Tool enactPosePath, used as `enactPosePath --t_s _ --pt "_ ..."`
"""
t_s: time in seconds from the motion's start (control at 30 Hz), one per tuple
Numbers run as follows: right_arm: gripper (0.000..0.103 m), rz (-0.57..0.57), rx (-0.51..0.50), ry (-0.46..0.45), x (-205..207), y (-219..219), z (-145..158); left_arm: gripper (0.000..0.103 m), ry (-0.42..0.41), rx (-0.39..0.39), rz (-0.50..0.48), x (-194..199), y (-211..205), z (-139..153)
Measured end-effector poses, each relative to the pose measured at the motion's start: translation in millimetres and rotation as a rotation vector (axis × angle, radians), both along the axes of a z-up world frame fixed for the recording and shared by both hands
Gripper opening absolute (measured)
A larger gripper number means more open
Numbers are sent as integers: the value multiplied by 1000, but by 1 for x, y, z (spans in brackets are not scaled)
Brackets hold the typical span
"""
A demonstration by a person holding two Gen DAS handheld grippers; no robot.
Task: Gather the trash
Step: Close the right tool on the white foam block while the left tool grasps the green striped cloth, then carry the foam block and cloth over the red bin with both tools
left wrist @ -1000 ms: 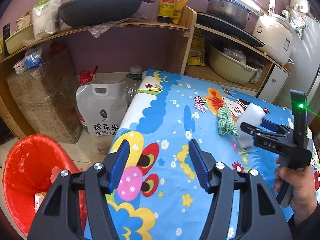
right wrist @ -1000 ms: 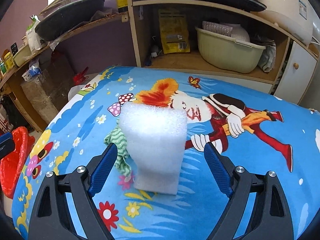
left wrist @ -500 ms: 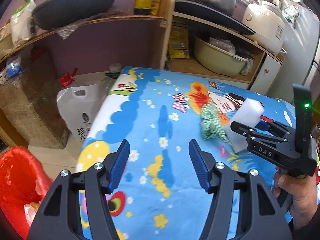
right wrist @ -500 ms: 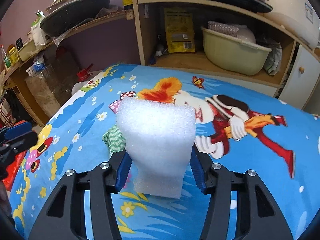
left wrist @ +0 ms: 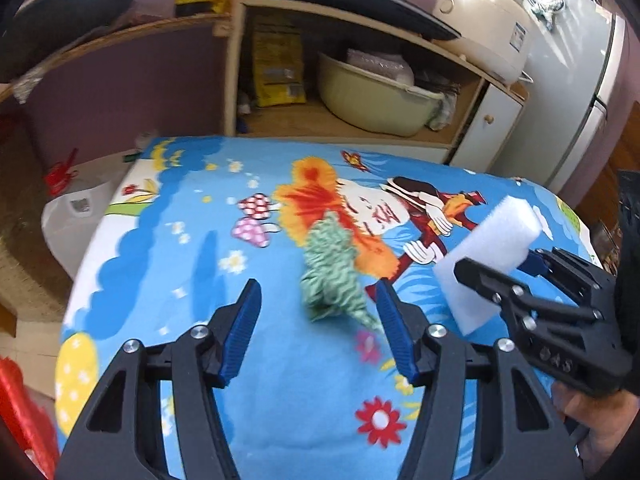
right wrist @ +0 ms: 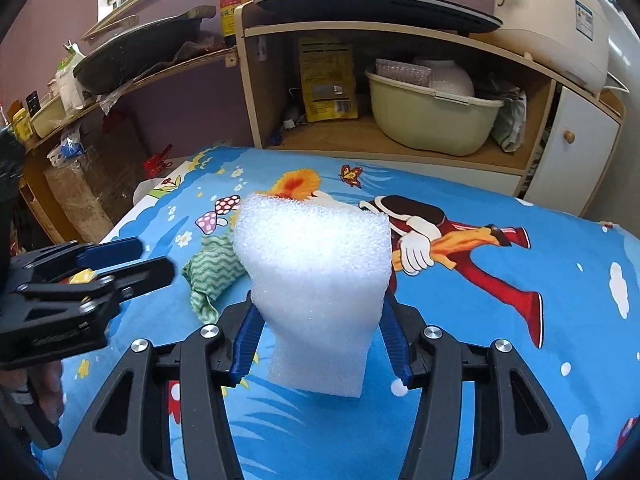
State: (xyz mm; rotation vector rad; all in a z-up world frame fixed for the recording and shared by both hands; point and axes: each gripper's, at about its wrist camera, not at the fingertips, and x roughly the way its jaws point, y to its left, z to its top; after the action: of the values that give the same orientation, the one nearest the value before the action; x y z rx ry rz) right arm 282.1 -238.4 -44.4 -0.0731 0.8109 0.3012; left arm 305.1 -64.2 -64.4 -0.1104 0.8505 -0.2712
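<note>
A white foam block [right wrist: 316, 280] is squeezed between the blue pads of my right gripper [right wrist: 318, 328], held just above the cartoon-print tablecloth [right wrist: 500, 360]. In the left wrist view the foam block [left wrist: 488, 256] and the right gripper [left wrist: 516, 276] sit at the right. A crumpled green-and-white cloth [left wrist: 332, 276] lies on the cloth-covered table, just ahead of my left gripper [left wrist: 318, 320], which is open and empty. The cloth [right wrist: 212, 268] also shows left of the foam in the right wrist view, with the left gripper [right wrist: 120, 264] beside it.
A red trash bag [left wrist: 20, 412] sits low at the left, off the table's edge. A white rice bag [left wrist: 76, 216] stands on the floor beyond. Wooden shelves [right wrist: 400, 136] behind the table hold a yellow basin [right wrist: 428, 120], pans and a rice cooker [right wrist: 548, 16].
My right gripper closed on the foam block and raised it slightly. My left gripper swung right from the red bag side toward the green cloth, still open.
</note>
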Motion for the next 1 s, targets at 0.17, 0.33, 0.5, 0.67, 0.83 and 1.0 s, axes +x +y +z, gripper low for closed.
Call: enactPosePath --t_s 0.17,0.33,0.5,0.67,0.83,1.0 --pt "51 -4 2 5 -5 -4 -2 48 56 -33 -32 22 -10 -13" --pt "51 -12 -2 5 -10 -7 -1 40 117 -12 -28 38 -15 -30" --pt "51 -15 -1 9 -12 -8 -1 32 121 5 -35 39 -15 -31" --pt "51 -11 3 12 -17 -3 -1 30 90 14 -29 20 -11 -20" --pt "51 -10 9 9 -28 1 4 30 47 24 5 -14 2 -5" --pt "51 -1 14 1 -45 10 11 30 23 28 47 -55 19 6"
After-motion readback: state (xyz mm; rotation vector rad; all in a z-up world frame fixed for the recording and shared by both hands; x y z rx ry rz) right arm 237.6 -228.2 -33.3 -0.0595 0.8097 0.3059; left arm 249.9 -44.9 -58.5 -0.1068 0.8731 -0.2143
